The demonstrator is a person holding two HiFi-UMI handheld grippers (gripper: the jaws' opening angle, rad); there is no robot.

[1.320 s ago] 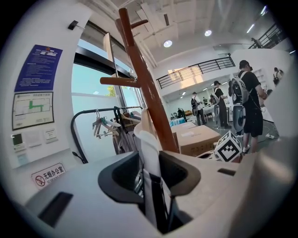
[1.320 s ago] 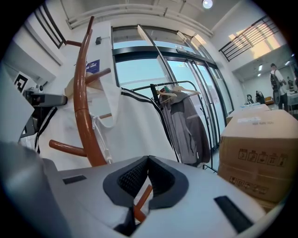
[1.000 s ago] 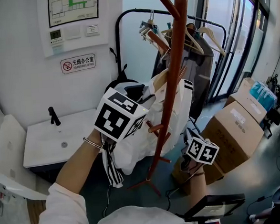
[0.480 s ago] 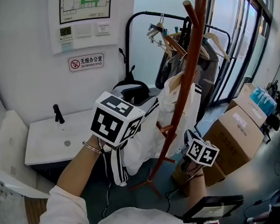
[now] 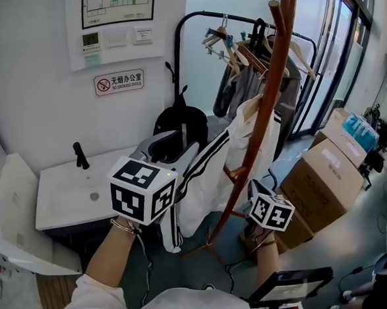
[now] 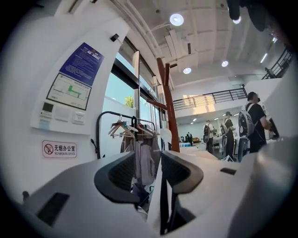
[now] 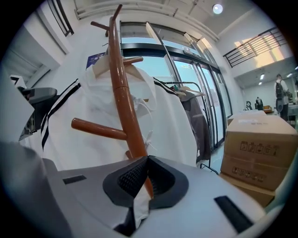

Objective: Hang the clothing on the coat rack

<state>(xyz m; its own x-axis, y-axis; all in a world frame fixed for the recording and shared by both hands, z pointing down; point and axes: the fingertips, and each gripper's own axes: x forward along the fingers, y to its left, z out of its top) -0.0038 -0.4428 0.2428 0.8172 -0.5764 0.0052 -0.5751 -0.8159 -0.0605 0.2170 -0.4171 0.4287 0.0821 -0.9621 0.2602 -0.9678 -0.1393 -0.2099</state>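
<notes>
The white striped jacket (image 7: 93,116) hangs at the far side of the wooden coat rack (image 7: 122,93). The right gripper (image 7: 146,173) pinches its cloth tight. The left gripper (image 6: 151,169) stands narrowly parted, with striped fabric loose between the jaws. Make sure the collar sits securely over its peg before letting go.

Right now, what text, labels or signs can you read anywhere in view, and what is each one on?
"无烟办公室 NO SMOKING OFFICE": on the no-smoking sign fixed to the wall.
Floor-plan poster above it: print too small to read.
Control panel under the poster: display too small to read.
Cardboard boxes: printed marks too blurred to read.
</notes>
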